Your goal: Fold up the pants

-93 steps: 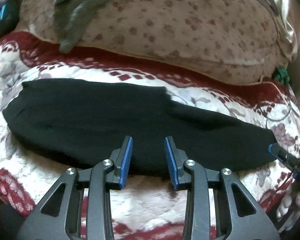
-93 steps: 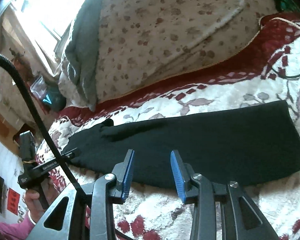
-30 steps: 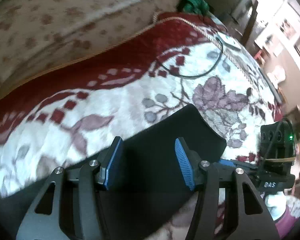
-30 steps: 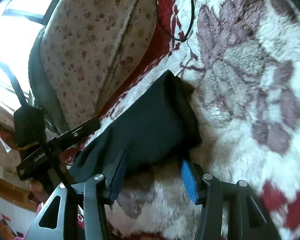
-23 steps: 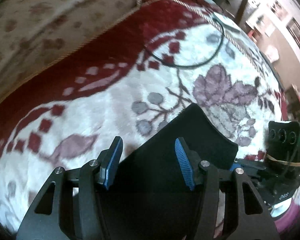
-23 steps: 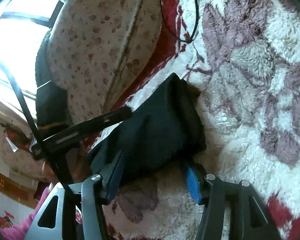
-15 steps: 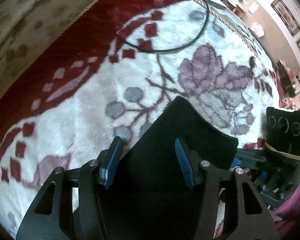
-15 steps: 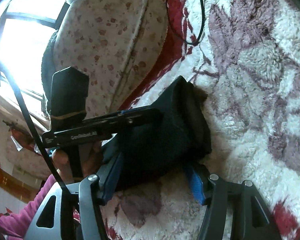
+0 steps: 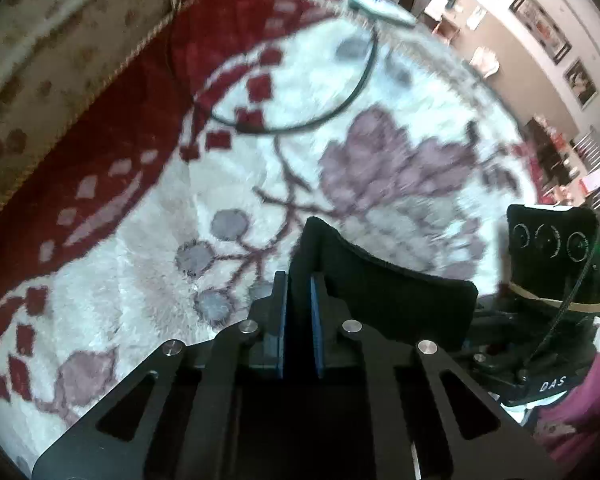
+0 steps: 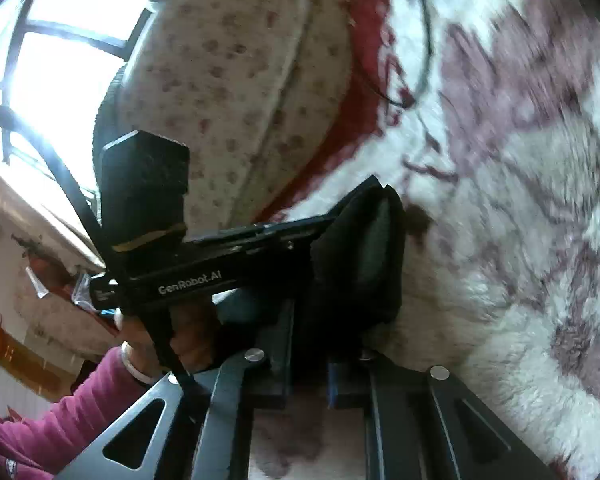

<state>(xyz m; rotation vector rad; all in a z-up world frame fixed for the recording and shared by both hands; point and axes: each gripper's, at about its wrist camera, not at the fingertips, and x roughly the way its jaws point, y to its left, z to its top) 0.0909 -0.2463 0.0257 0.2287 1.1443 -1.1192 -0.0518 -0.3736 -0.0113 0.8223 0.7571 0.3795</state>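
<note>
The black pants [image 9: 384,292] lie on a fleecy white, red and mauve blanket [image 9: 148,248]. My left gripper [image 9: 299,308] is shut on the far corner of the pants' end, with dark cloth pinched between the blue pads. My right gripper [image 10: 310,344] is shut on the near corner of the same end [image 10: 360,264], and the cloth bunches up above its fingers. Each gripper shows in the other's view: the right one at the right of the left wrist view [image 9: 552,300], the left one across the right wrist view [image 10: 204,256].
A black cable [image 9: 340,92] loops on the blanket beyond the pants. A floral quilt roll [image 10: 240,80] lies along the back, under a bright window. A small flat device [image 9: 380,4] sits at the blanket's far edge. Furniture and framed pictures stand at the right.
Both grippers have gone from open to shut on the corners of the pants' end. The end of the cloth has risen and bunched between them.
</note>
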